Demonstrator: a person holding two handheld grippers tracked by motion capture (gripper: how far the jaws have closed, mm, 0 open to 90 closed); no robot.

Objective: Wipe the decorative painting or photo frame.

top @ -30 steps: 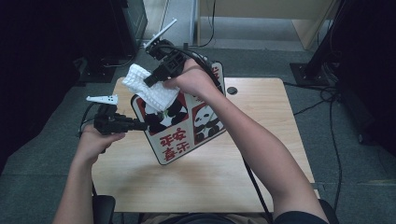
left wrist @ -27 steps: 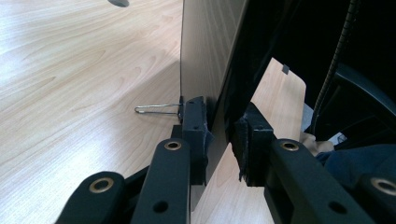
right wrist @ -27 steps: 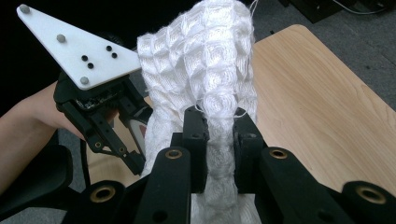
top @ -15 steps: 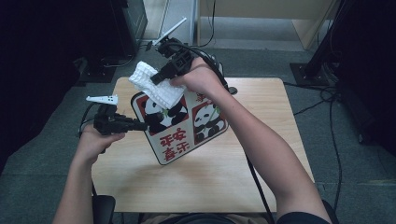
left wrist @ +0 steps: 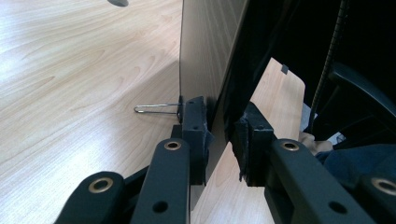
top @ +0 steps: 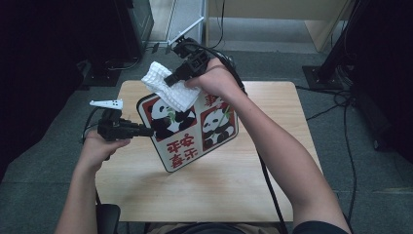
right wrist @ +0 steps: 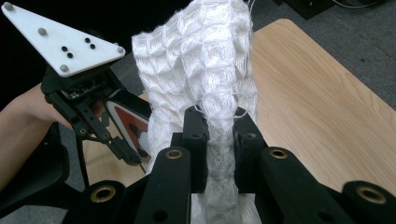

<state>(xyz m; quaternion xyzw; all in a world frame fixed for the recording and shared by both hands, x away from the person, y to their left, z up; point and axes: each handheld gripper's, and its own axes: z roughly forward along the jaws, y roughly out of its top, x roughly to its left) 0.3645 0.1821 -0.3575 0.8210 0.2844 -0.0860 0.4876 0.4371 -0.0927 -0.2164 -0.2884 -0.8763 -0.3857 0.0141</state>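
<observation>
Wooden table lies bare nearest to me, one table in all, with my two forearms reaching out over it. On my left, my left gripper pinches the edge of the picture board and tilts it up off the table, its printed face turned toward me. I judge that grip is there to steady the board so its face can be rubbed without sliding. In the left gripper view the jaws are pressed onto the thin edge of the board, and a small wire clip sticks out beside one jaw.

Farther out, my right gripper holds the white cloth against the top corner of the board. In the right gripper view its jaws are squeezed tight on a bunched fold of the cloth, the rest billowing past the tips; a loose wad like that should wipe well.

Counting: one board, with two pandas painted on it, one cloth, two grippers, one wire clip. Beyond the far edge there is grey floor with cables
</observation>
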